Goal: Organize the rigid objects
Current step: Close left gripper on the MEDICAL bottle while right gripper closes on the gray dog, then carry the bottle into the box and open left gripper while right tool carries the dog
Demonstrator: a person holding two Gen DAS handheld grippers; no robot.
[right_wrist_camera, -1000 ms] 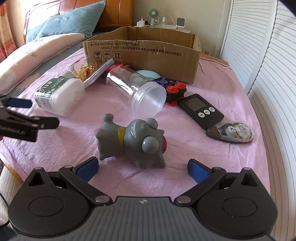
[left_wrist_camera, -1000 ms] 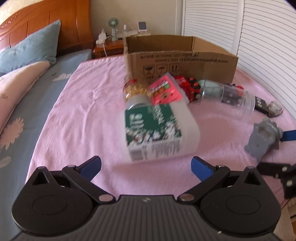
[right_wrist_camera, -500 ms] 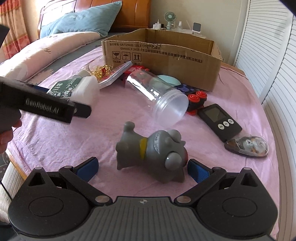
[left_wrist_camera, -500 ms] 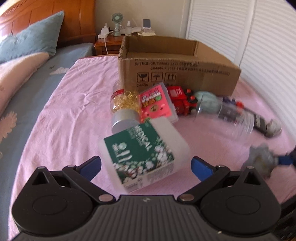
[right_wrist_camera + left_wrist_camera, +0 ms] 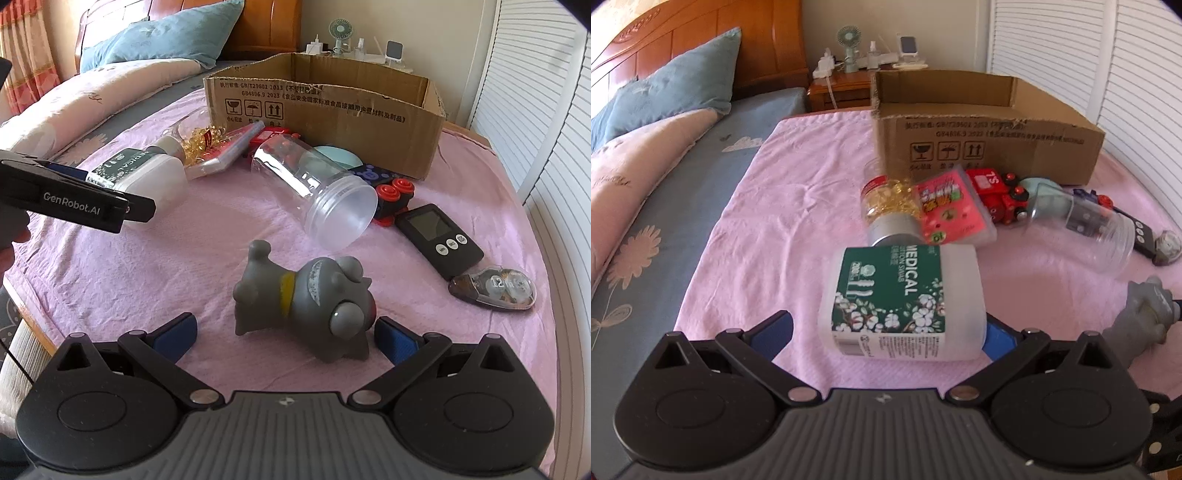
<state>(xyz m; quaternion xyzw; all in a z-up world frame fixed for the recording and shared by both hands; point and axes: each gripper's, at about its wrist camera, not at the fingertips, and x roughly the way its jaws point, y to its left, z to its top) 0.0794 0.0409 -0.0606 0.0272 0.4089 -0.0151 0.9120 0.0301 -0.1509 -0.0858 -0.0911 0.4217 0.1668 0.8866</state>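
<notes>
A white medical cotton swab tub (image 5: pixel 901 302) with a green label lies on the pink cloth, between the open fingers of my left gripper (image 5: pixel 886 332); it also shows in the right wrist view (image 5: pixel 144 177). A grey toy animal (image 5: pixel 306 306) lies on its side between the open fingers of my right gripper (image 5: pixel 284 338); its right fingertip (image 5: pixel 391 339) is close to the toy's head. An open cardboard box (image 5: pixel 979 129) stands behind, also in the right wrist view (image 5: pixel 325 107).
In front of the box lie a jar of yellow capsules (image 5: pixel 890 206), a pink packet (image 5: pixel 949 206), a red toy car (image 5: pixel 997 192), a clear plastic jar (image 5: pixel 317 192), a black timer (image 5: pixel 439 236) and a correction tape (image 5: pixel 495 288). Pillows (image 5: pixel 665 103) lie left.
Both grippers have moved forward: the swab tub now sits between the left fingers, and the grey toy sits between the right fingers. Both stay open.
</notes>
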